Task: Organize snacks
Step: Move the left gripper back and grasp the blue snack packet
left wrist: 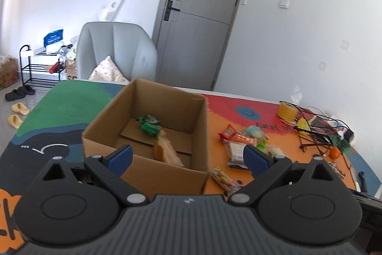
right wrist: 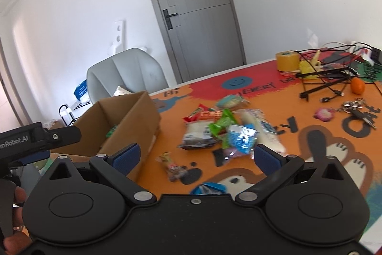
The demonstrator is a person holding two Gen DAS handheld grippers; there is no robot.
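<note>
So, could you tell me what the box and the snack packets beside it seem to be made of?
The box looks like plain brown corrugated cardboard, matte, with folded flaps on its floor. The snack packets look like thin plastic film, glossy and crinkled, some apparently clear; blur leaves details open.

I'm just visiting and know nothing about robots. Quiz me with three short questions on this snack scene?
1. True or false: the left gripper is shut on a snack.
2. Where do the green packets lie? A) inside the cardboard box B) on the chair C) on the floor
3. Fill in: most loose snacks lie on the mat to the ____ of the box, in front of the right gripper.

Key: 1 false, both grippers are open and empty; 2 A; 3 right.
</note>
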